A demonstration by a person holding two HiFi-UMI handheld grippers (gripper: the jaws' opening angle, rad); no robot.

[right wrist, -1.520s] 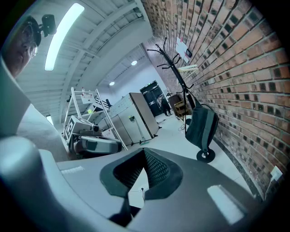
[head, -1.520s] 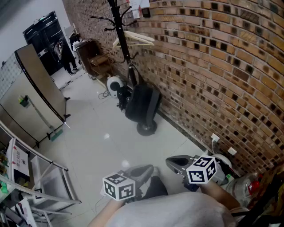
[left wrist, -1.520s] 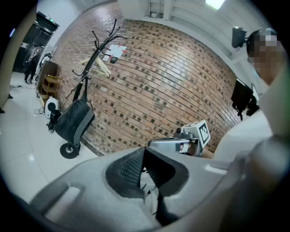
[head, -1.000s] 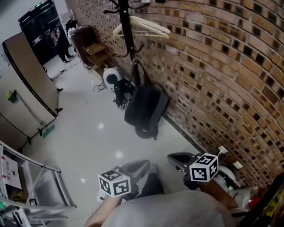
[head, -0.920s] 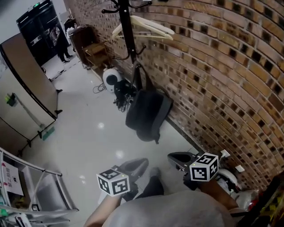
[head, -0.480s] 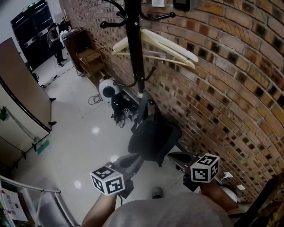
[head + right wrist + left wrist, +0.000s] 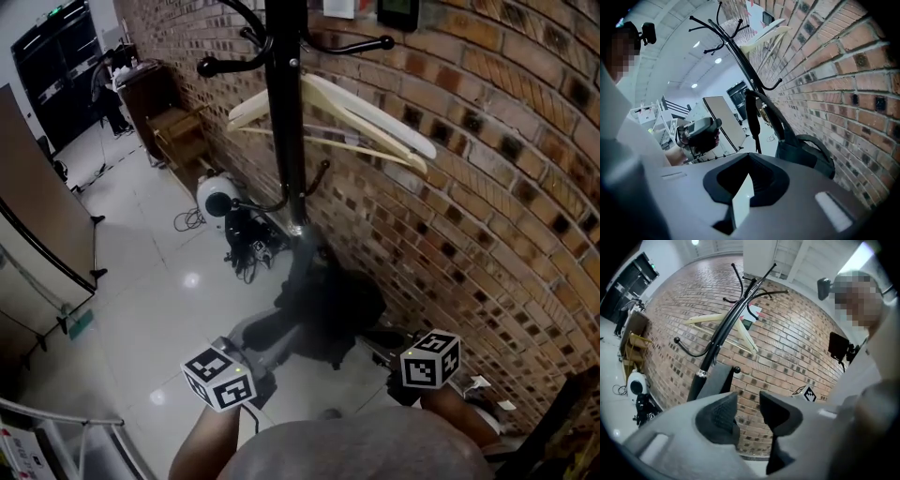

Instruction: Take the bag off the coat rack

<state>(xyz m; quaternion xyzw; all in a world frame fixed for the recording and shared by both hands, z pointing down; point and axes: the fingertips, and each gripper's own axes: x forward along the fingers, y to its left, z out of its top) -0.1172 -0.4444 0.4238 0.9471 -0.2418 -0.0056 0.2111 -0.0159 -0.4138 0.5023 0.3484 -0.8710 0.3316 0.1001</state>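
Note:
A black bag (image 7: 330, 302) hangs low on the black coat rack (image 7: 285, 122), close to the brick wall; its strap (image 7: 751, 115) runs up to a hook. A pale wooden hanger (image 7: 361, 114) hangs higher on the rack. My left gripper (image 7: 281, 336) points at the bag's lower left side. Its jaws are opening, with a gap and only wall and rack showing between them (image 7: 749, 405). My right gripper (image 7: 373, 337) sits at the bag's lower right, jaws together with nothing in them (image 7: 749, 158). The bag (image 7: 806, 152) shows just beyond them.
The brick wall (image 7: 497, 187) runs along the right. A white round appliance (image 7: 216, 197) and tangled cables (image 7: 246, 251) lie on the floor behind the rack. A wooden shelf (image 7: 178, 131) stands further back, and a brown panel (image 7: 33, 225) at the left.
The view has closed in on the coat rack. Both grippers have come up to the bag, the left one reaching its side. The left jaws have begun to part.

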